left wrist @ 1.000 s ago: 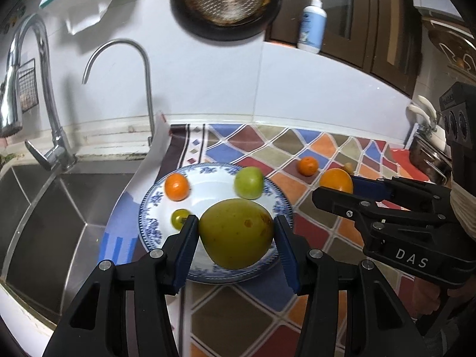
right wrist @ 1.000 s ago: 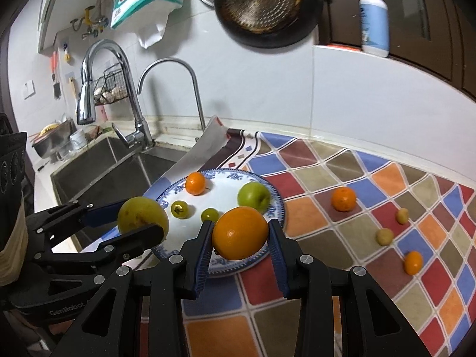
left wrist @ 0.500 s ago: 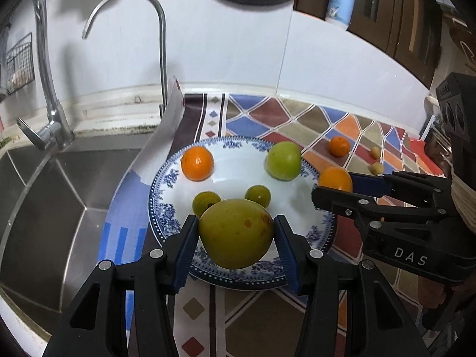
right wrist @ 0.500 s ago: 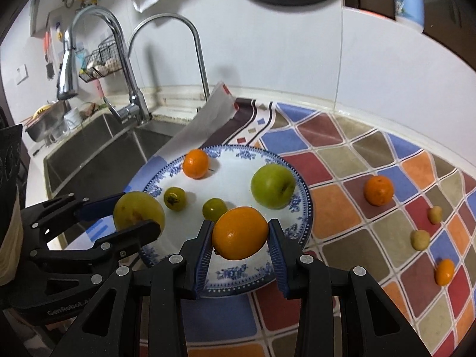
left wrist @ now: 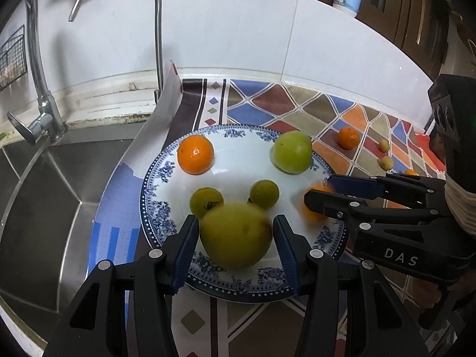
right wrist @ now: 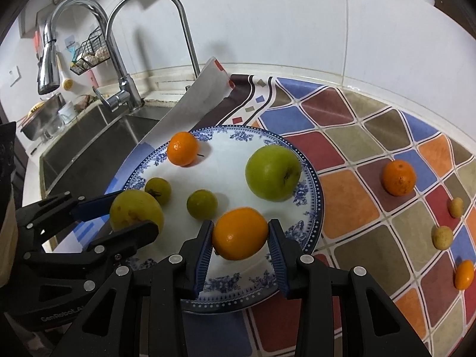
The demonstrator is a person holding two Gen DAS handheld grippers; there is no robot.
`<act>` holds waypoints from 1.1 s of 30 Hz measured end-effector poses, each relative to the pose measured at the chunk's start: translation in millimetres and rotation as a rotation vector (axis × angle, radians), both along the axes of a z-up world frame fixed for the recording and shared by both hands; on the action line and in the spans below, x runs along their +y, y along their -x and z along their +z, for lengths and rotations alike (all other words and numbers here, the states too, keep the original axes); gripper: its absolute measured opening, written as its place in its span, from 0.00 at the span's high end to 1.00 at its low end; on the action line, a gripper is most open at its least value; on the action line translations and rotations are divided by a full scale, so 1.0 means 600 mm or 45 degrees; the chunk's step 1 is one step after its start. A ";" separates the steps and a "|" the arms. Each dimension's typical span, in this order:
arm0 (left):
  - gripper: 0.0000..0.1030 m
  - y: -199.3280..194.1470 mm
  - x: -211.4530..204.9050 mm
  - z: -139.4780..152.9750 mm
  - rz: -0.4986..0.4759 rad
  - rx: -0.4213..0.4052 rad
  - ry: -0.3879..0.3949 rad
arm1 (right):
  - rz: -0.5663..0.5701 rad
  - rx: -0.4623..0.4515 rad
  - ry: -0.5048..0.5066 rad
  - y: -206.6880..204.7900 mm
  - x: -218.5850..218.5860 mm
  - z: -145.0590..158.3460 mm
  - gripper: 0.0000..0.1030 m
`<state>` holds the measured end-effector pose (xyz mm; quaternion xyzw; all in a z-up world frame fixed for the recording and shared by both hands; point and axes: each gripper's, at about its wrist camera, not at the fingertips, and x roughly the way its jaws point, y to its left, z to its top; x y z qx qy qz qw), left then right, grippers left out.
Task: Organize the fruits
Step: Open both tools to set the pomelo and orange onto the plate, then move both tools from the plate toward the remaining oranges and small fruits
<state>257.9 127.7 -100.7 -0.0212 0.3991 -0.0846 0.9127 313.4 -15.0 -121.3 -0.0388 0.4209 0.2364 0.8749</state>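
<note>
The left tongs [left wrist: 235, 239] are closed on a large yellow-green fruit [left wrist: 235, 236], both blue pads pressed to its sides. The fruit sits over the near part of the blue-patterned plate [left wrist: 154, 178]; whether it touches the plate cannot be told. Just beyond it lie two small green fruits [left wrist: 206, 201], near the plate's middle.

The right tongs [right wrist: 240, 236] are closed on an orange [right wrist: 239, 233], gripped on both sides between the blue pads. It sits over the near right part of the plate, inside the rim. In the left wrist view these tongs come in from the right, and the orange shows only as a blurred patch behind their fingers.

Further back on the plate, a small orange citrus [right wrist: 182, 148] rests at the far left and a green apple [right wrist: 273, 172] at the far right, well apart from both tongs.

The plate stands on a patchwork-coloured mat [right wrist: 351, 136] spread over the desk, beside a steel sink [left wrist: 44, 184] with two taps. On the mat to the right of the plate, away from both tongs, lie a mandarin [right wrist: 398, 177], two small tan fruits [right wrist: 442, 237] and a small orange fruit [right wrist: 464, 274] at the far right edge.
</note>
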 end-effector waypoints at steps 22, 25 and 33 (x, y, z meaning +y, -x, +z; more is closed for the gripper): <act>0.20 0.096 -0.051 0.107 -0.018 -0.278 -0.079 | -0.235 -0.256 -0.020 0.115 -0.092 0.109 0.41; 0.17 0.108 -0.068 0.117 -0.036 -0.302 -0.086 | -0.266 -0.291 -0.015 0.133 -0.109 0.121 0.38; 0.13 0.122 -0.118 0.134 -0.069 -0.345 -0.089 | -0.368 -0.357 0.025 0.171 -0.167 0.140 0.35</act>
